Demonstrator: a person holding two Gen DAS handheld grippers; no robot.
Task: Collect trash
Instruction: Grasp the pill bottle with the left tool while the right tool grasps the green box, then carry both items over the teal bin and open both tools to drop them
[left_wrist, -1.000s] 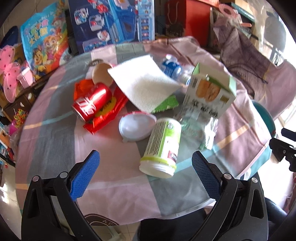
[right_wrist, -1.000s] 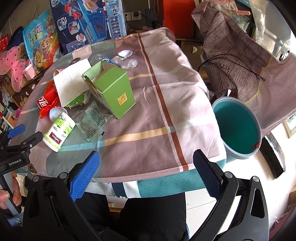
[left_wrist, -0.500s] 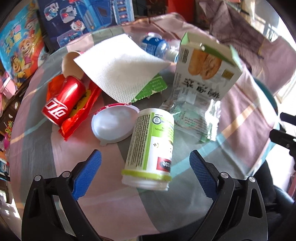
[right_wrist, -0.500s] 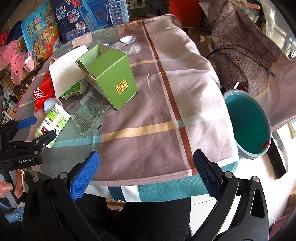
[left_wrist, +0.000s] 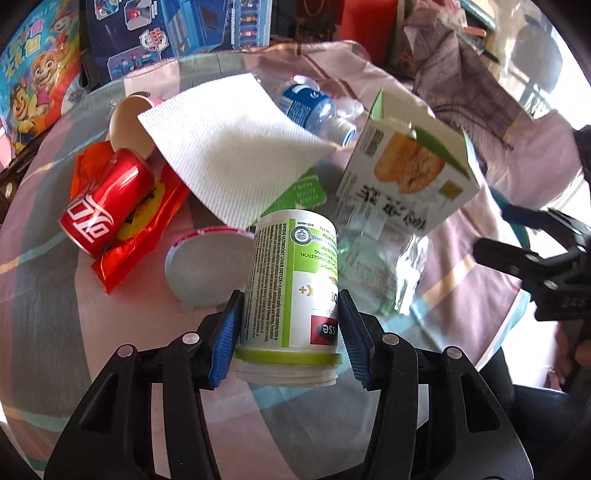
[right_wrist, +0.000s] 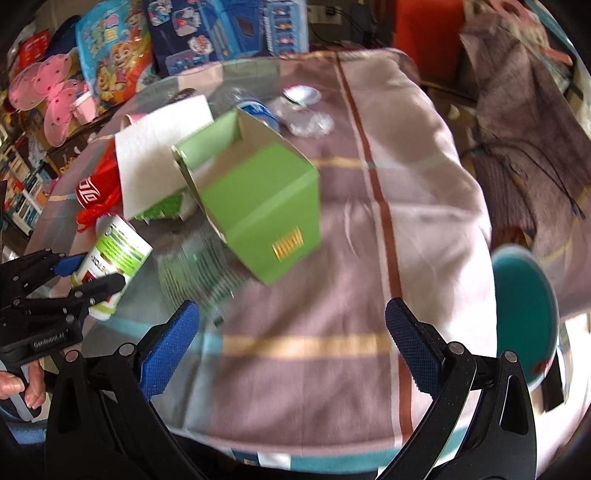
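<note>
A white and green supplement bottle (left_wrist: 291, 280) lies on its side on the checked tablecloth. My left gripper (left_wrist: 290, 339) is closing around its lower end, and both blue pads touch its sides. In the right wrist view the same bottle (right_wrist: 118, 251) sits between the left gripper's fingers at the table's left edge. My right gripper (right_wrist: 291, 343) stands open over bare cloth, holding nothing. Close behind the bottle lie a red cola can (left_wrist: 107, 199), a red wrapper (left_wrist: 140, 236), a white lid (left_wrist: 207, 266), a paper towel (left_wrist: 236, 147), a clear wrapper (left_wrist: 376, 258) and a green carton (left_wrist: 410, 177).
A teal bucket (right_wrist: 524, 306) stands beside the table at the right. A plastic water bottle (left_wrist: 314, 107) lies behind the paper towel. Toy boxes (right_wrist: 229, 33) line the back, and a brown garment (right_wrist: 524, 122) hangs at the right.
My left gripper came forward and down over the supplement bottle and its jaws drew in from wide apart onto its sides. The right gripper swung left towards the green carton.
</note>
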